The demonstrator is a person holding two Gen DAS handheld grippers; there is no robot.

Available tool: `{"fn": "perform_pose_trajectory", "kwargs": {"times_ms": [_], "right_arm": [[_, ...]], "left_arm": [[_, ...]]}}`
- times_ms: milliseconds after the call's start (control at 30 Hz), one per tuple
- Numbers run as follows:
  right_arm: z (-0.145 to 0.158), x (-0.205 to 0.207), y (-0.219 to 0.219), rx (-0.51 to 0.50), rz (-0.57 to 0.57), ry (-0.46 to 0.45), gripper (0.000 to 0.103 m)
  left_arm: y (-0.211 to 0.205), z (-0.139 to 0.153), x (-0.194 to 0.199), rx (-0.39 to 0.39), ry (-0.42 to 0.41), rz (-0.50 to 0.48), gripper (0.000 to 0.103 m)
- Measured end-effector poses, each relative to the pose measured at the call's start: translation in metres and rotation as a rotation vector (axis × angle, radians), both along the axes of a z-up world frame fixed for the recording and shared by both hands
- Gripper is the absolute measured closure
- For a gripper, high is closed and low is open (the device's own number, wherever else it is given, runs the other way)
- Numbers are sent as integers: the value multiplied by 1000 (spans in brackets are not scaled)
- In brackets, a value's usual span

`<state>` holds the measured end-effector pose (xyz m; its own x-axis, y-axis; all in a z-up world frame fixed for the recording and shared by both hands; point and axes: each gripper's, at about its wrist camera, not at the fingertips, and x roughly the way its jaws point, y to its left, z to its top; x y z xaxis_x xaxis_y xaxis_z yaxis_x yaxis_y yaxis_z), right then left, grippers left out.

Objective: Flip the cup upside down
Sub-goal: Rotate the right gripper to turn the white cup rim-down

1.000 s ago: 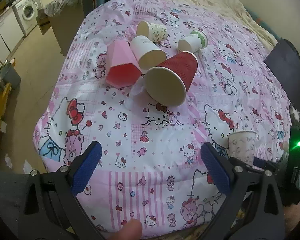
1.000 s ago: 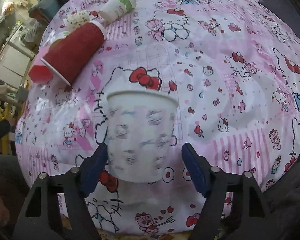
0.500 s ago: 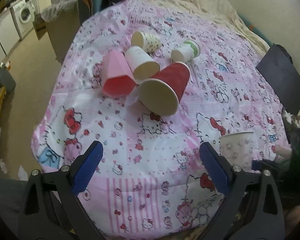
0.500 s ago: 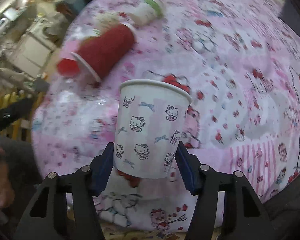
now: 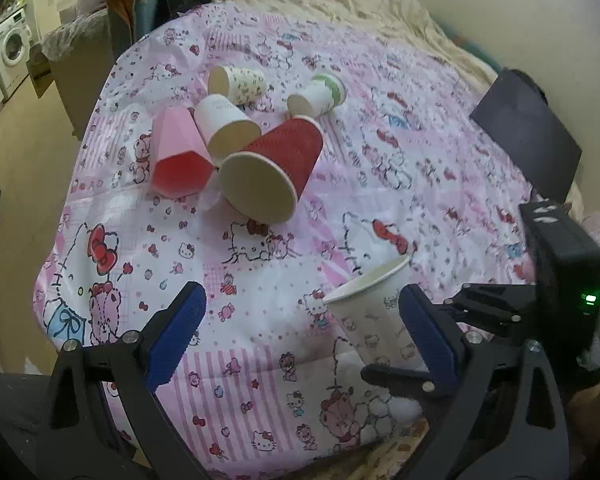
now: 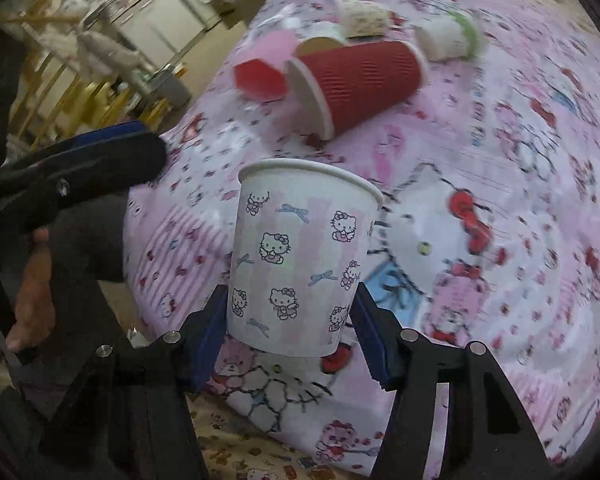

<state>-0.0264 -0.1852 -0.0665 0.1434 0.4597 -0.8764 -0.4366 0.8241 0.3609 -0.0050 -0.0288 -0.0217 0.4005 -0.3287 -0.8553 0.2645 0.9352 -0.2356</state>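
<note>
Nearest, the right gripper [image 6: 290, 328] is clamped on the Hello Kitty paper cup [image 6: 300, 256]; the cup is held low on its wall, mouth up, tilted a little, lifted off the pink bedsheet [image 6: 520, 200]. The same cup [image 5: 380, 320] is seen from the left wrist cam, w/ the right gripper [image 5: 416, 356] on it. The left gripper [image 5: 300, 332] is held wide apart, w/ nothing between its blue pads. Further back, a red ribbed cup [image 5: 276, 172] is lying on its side, mouth toward the cam, beside a pink faceted cup [image 5: 178, 156]. Behind those, three small cups are lying; prob. paper, but blur hides detail.
</note>
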Motion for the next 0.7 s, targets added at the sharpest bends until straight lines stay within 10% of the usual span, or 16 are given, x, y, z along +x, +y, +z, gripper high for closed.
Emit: {"fn": "perform_pose_trajectory", "kwargs": {"times_ms": [700], "right_arm": [[44,-3,-17,53,-47,-160,44]], "left_arm": [[12,-25,12,15,134,56,7]]}}
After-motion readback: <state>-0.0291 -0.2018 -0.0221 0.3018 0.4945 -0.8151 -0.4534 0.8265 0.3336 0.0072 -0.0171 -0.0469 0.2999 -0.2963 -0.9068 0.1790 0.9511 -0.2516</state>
